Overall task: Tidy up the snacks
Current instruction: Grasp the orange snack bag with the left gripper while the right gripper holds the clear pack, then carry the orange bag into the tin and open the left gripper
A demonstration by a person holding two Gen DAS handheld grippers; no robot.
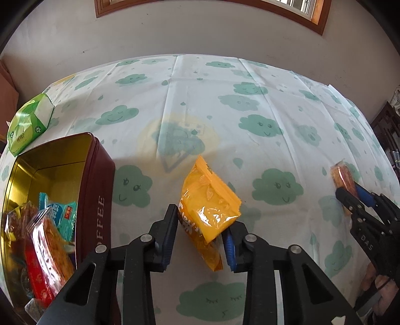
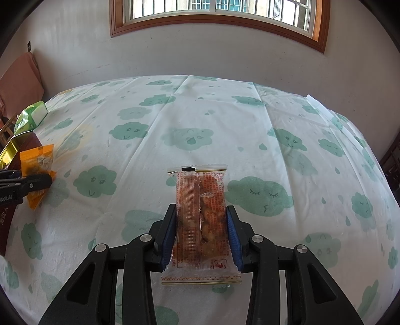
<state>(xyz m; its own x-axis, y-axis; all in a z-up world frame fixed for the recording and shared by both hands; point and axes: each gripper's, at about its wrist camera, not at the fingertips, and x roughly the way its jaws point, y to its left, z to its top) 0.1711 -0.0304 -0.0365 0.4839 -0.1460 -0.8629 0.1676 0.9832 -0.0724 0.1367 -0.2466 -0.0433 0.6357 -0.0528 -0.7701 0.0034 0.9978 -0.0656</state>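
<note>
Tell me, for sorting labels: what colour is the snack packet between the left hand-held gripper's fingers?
Orange-yellow packet, clearest in the left wrist view.

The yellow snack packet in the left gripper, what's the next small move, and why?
Probably lift it and swing it left over the open tin. The left gripper already pinches the yellow packet, and the tin beside it holds other wrapped snacks.

Tin [image 1: 98,190]: its near end ran off the picture's edge at 8 o'clock, and the snacks heaped inside overlapped, their print unreadable.
Orange packet [image 1: 208,207]: its lower half sat behind the left gripper's [image 1: 200,240] pads.
Clear-wrapped biscuit bar [image 2: 201,220]: its small print was too fine to read.
Window [image 2: 215,10]: its top was cropped at 12 o'clock.
</note>
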